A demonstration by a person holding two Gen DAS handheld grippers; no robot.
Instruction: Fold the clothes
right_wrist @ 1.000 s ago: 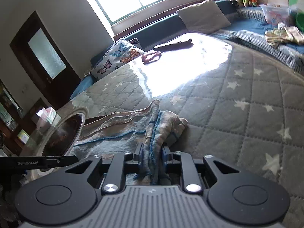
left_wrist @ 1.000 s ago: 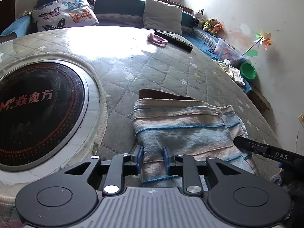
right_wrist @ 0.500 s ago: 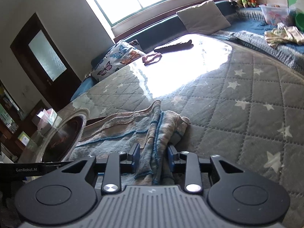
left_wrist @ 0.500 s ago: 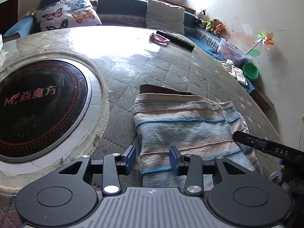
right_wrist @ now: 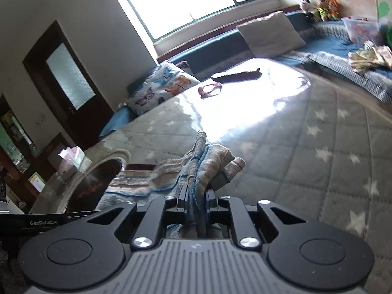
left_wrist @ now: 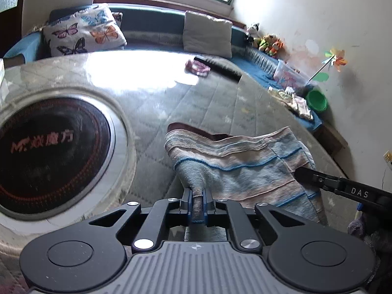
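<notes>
Partly, each hand-held gripper (left_wrist: 196,204) (right_wrist: 197,203) hides its pinched striped cloth (left_wrist: 240,169) edge.

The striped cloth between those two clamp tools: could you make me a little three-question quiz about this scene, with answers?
1. True or false: the left gripper is shut on the striped cloth.
2. What does the right gripper hold: A) the pink item, B) a bunched edge of the striped cloth, C) nothing?
3. Fill in: the cloth lies on a quilted cover patterned with pale ____.

Key: 1 true; 2 B; 3 stars.
</notes>
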